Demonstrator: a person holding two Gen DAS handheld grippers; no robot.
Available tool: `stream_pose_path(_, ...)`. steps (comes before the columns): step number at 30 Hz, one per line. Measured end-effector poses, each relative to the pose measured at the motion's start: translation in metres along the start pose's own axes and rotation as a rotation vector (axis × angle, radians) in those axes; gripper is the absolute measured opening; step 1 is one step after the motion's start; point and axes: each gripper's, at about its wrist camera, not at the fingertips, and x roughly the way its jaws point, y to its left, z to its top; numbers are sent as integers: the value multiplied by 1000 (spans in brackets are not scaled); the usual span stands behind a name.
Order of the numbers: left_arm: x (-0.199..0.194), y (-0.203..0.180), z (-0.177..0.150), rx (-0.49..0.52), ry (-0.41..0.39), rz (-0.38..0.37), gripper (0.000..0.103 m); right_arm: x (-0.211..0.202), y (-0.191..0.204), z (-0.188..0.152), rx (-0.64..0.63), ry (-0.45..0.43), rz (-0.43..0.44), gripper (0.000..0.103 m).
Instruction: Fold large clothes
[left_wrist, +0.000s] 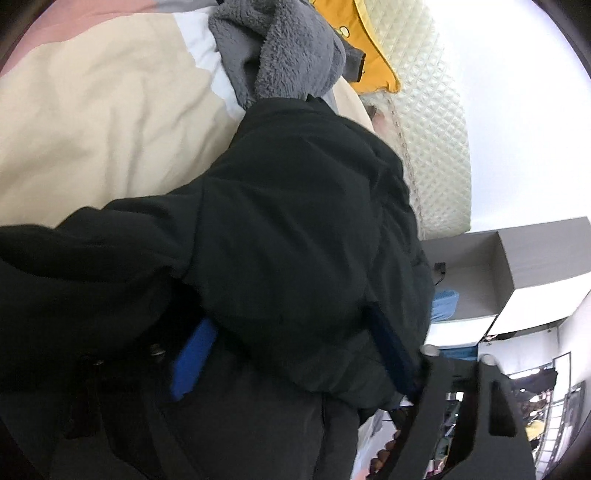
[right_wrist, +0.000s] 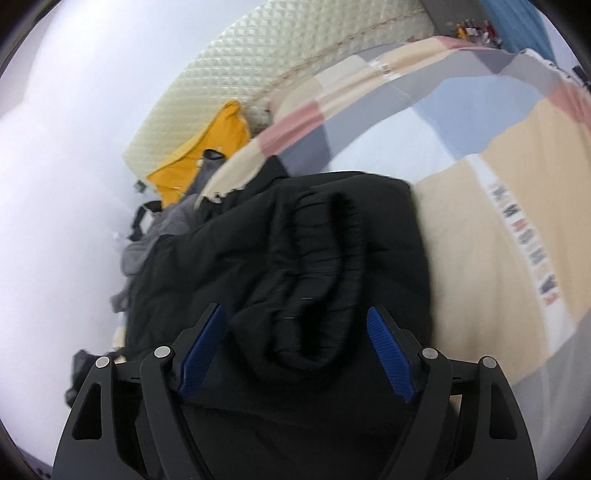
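A large black padded jacket (left_wrist: 295, 192) lies on the bed and fills the middle of both views. In the left wrist view, a thick bulge of it sits between the blue pads (left_wrist: 192, 358) of my left gripper (left_wrist: 291, 317). The cloth presses against both pads and hides their tips. In the right wrist view the jacket's ribbed black cuff (right_wrist: 325, 266) lies between the fingers of my right gripper (right_wrist: 295, 309). Its blue pads (right_wrist: 389, 354) stand wide, clear of the cuff on both sides.
The bed has a patchwork cover (right_wrist: 498, 206) of beige, pink, grey and blue. A grey fleece garment (left_wrist: 280, 48) and a yellow garment (right_wrist: 207, 155) lie near the cream quilted headboard (left_wrist: 432, 122). A white wall and a shelf unit (left_wrist: 517, 266) stand beyond.
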Motion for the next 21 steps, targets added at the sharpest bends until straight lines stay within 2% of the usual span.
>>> stream_pose_path(2,0,-2,1,22,-7,15,60,3,6,-2,-14,-26,-16,77)
stream_pose_path(3,-1,-3,2,28,-8,2,50,5,9,-4,-27,-40,-46,77)
stream_pose_path(4,-4,-4,3,32,-17,-15,41,8,12,-6,-42,-43,-83,72)
stream_pose_path(5,-7,-6,4,36,-25,-23,38,11,14,-11,-52,-50,-135,70)
stream_pose_path(6,-11,-8,4,46,-35,-28,31,13,14,-14,-45,-55,-149,69)
stream_pose_path(7,-15,-11,4,60,-44,-29,26,15,13,-17,-33,-58,-151,63)
stream_pose_path(9,-20,-13,5,77,-58,-23,21,19,14,-21,-19,-63,-135,50)
stream_pose_path(11,-22,-17,9,89,-75,-21,19,19,21,-22,-38,-54,-114,28)
stream_pose_path(13,-27,-19,10,100,-101,-15,17,16,32,-22,-75,-51,-100,19)
stream_pose_path(18,-50,-21,16,127,-192,-16,10,0,67,-19,-188,-121,-41,16)
stream_pose_path(19,-56,-21,20,132,-218,-5,10,0,70,-20,-197,-117,-29,16)
stream_pose_path(21,-57,-18,25,133,-222,6,9,6,73,-22,-214,-92,-30,15)
